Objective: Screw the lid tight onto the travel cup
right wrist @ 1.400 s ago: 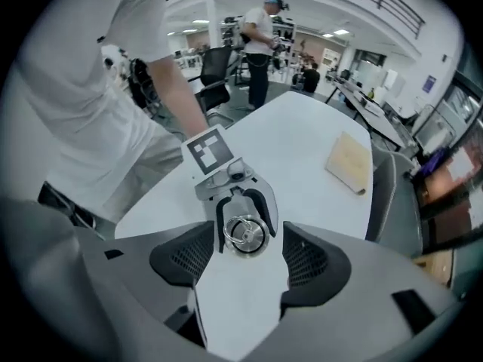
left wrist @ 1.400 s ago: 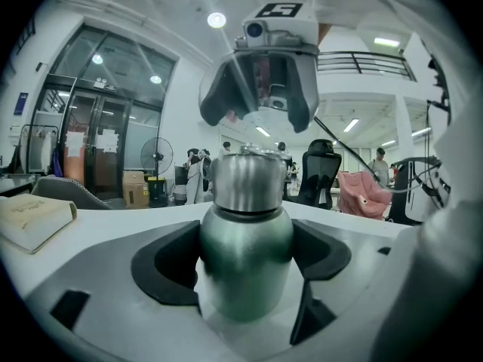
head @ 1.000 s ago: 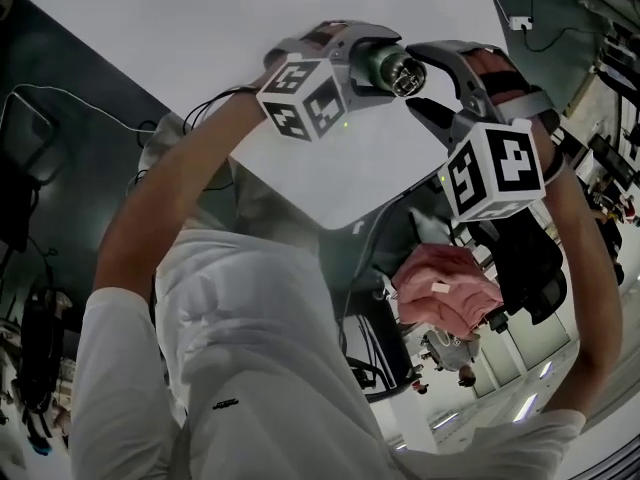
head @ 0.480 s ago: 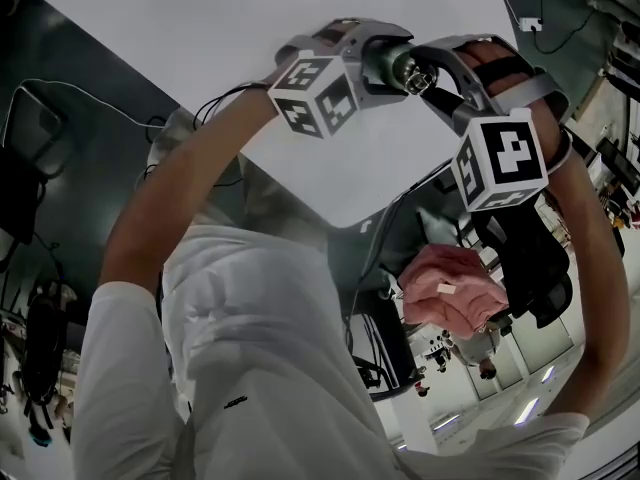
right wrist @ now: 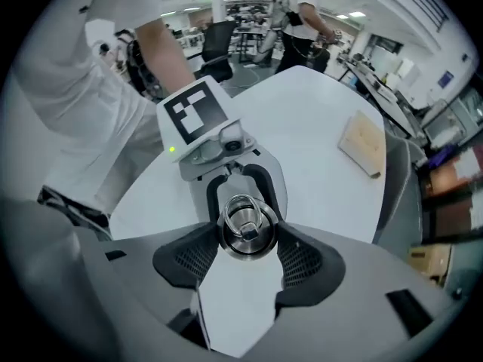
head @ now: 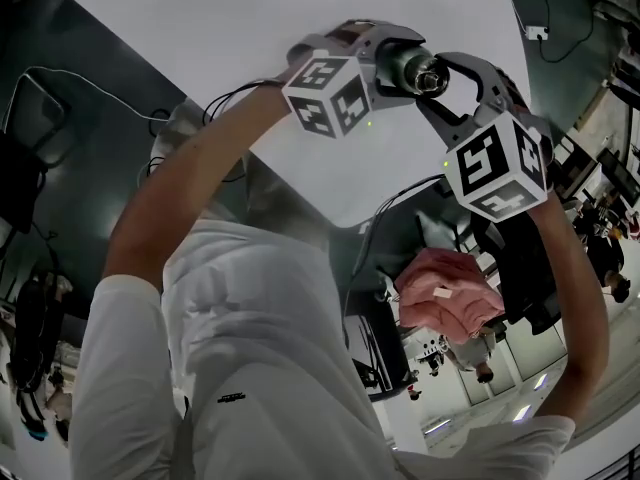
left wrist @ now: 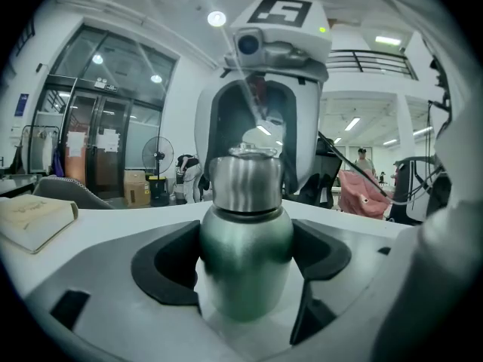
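The person's white clothing (head: 260,348) is nearest to the head camera, and both forearms reach from it over a white table (head: 250,28). The left gripper (left wrist: 245,274) is clamped on the green body of the travel cup (left wrist: 245,251), with one dark pad on each side. It holds the cup upright over the table; I cannot tell if the bottom touches the surface. The steel lid (right wrist: 246,228), with a ring on top, sits on the neck of the cup. The right gripper (head: 437,80) comes onto it from above. Its jaws have just been closing, the lid is between them, and both ribbed pads touch its rim.

The table top is smooth and plain. A pale wooden block (right wrist: 364,145) lies on it, well apart from the cup. Beside the table the floor is dark, with a thin cable (head: 90,88) on it. Beyond the table are a pink cloth (head: 445,288) and a black office chair (right wrist: 219,40). Farther away another person (right wrist: 306,10) stands among desks. The far side of the room has glass doors (left wrist: 90,134), a standing fan (left wrist: 155,157) and cardboard boxes (left wrist: 136,191).

In the left gripper view the body of the right gripper hides the room directly behind the cup. In the head view its marker cube (head: 495,163) covers part of the table edge.
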### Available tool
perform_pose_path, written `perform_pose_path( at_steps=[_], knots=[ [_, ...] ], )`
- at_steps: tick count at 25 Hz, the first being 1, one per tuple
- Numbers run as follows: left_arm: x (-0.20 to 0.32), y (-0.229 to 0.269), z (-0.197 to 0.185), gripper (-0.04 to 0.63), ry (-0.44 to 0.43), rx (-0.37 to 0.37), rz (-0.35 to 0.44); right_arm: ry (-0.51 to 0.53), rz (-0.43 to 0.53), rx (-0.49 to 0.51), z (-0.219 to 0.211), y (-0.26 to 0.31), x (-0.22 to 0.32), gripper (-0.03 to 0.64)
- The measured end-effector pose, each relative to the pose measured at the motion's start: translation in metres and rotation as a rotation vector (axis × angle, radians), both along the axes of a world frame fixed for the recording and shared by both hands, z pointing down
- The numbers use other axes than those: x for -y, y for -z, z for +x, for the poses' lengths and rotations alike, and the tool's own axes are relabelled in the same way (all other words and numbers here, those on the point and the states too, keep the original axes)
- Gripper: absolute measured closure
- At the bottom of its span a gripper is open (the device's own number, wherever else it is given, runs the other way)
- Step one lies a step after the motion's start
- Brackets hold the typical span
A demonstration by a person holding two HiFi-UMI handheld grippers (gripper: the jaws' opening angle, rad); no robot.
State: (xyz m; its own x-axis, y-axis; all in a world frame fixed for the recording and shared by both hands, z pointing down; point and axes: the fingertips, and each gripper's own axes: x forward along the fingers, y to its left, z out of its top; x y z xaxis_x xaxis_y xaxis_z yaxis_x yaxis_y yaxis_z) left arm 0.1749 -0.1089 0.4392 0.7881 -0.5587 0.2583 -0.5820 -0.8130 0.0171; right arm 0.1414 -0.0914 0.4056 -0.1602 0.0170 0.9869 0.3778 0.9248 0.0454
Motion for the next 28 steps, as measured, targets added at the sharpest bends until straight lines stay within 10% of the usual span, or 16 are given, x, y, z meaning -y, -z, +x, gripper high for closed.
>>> perform_pose_path(
  at_steps=[15,28],
  knots=[
    [0.001,-0.001,0.000,0.242,0.009,-0.001,0.003,-0.745,0.016,0.112,0.002,-0.002,0.010,0.376],
    [0.001,0.000,0.001,0.242,0.007,-0.004,0.005,-0.341,0.042,0.099,0.000,0.017,-0.001,0.356]
  ],
)
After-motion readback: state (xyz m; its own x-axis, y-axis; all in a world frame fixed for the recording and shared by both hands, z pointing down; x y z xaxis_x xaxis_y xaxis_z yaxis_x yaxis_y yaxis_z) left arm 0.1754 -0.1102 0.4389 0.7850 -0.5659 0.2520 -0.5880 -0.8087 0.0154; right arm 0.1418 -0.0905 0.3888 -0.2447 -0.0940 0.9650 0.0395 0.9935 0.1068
